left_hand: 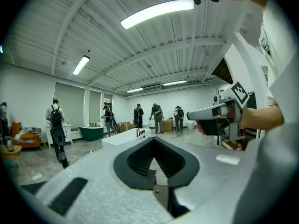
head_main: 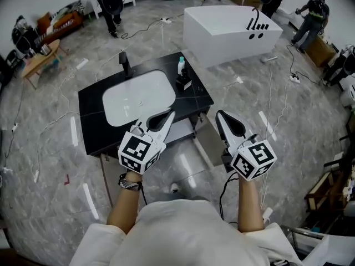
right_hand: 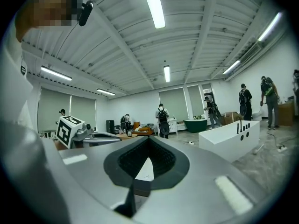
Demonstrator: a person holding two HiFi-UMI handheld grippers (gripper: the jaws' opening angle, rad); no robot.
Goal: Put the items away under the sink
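A black vanity point(head_main: 94, 107) with a white basin point(head_main: 138, 97) and a black tap point(head_main: 125, 63) stands in front of me. On its right side are a white bottle with a blue cap point(head_main: 181, 65) and a small black item point(head_main: 183, 83). Below the counter, a cabinet door point(head_main: 209, 143) hangs open to the right. My left gripper point(head_main: 171, 114) is raised over the counter's front edge, shut and empty. My right gripper point(head_main: 218, 114) is level with it over the open door, also shut on nothing. Both gripper views point up and away across the room, with the tips touching point(left_hand: 153, 139) point(right_hand: 148, 138).
A white bathtub point(head_main: 230, 29) stands behind the vanity on the right. Cables point(head_main: 277, 82) trail over the grey floor around it. A low wooden table point(head_main: 39, 60) is at far left. Several people point(head_main: 313, 13) work at the room's edges.
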